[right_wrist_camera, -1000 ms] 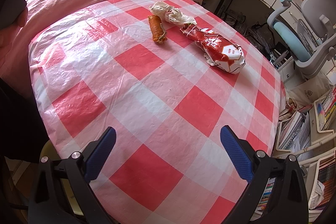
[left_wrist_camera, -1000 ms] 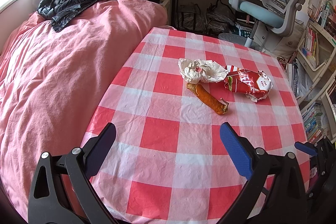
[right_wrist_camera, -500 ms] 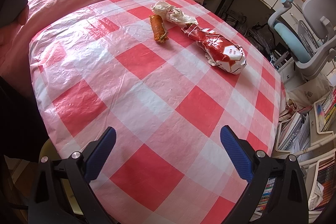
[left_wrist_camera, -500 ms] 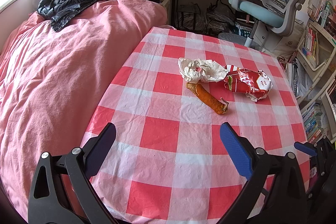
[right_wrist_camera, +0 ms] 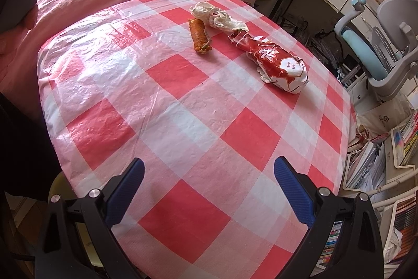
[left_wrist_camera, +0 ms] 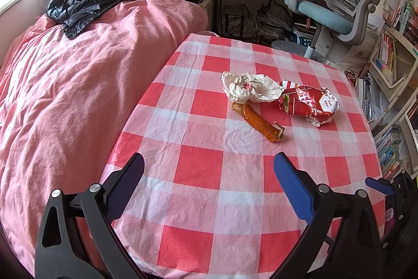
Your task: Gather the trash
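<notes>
Red-and-white wrapper [right_wrist_camera: 277, 64], crumpled, light: pinch mid-body. White paper wad [right_wrist_camera: 219, 16], soft, touching it. Orange peel-like scrap [right_wrist_camera: 199, 35] (identity unsure), limp, beside both mid-table [right_wrist_camera: 183, 122]. Left gripper [left_wrist_camera: 209, 169] and right gripper [right_wrist_camera: 209, 171]: wide apart, empty.

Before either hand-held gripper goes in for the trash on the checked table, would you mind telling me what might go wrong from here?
1. The crumpled white paper overlaps the red wrapper and touches the orange food scrap; grabbing one may drag the others.
2. The thin plastic tablecloth is wrinkled, so a low pinch could catch it.
3. No bin is visible, so the drop-off spot is unclear.
</notes>
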`<action>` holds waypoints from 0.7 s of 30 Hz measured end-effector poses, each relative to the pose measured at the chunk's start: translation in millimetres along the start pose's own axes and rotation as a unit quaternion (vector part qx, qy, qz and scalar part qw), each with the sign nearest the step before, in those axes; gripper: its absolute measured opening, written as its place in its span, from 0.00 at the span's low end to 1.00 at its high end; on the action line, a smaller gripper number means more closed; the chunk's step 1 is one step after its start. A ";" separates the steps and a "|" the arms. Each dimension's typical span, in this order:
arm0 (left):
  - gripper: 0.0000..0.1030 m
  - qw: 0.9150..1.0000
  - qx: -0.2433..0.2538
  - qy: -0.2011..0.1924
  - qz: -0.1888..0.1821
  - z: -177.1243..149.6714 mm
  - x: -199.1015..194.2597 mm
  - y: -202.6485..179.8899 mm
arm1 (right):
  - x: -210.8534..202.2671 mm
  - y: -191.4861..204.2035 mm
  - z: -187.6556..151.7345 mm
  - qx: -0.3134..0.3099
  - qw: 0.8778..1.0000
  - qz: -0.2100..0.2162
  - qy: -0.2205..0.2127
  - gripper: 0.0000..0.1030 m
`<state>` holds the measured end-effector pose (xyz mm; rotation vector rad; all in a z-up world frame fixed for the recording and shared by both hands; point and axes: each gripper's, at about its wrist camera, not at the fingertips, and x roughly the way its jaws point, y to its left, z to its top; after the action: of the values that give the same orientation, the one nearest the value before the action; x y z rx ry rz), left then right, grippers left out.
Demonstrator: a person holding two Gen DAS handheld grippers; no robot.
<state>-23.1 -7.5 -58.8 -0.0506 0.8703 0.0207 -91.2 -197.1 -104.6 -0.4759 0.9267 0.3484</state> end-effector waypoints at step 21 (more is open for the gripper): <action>0.93 1.000 -0.004 -0.002 0.001 -2.5 3.2 6.6 | -1.1 3.9 2.4 -0.008 1.000 0.002 -0.004 0.92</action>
<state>-23.3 -1.0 -63.1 -0.0570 0.8665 0.0264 -92.1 -192.6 -103.4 -0.4865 0.9170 0.3606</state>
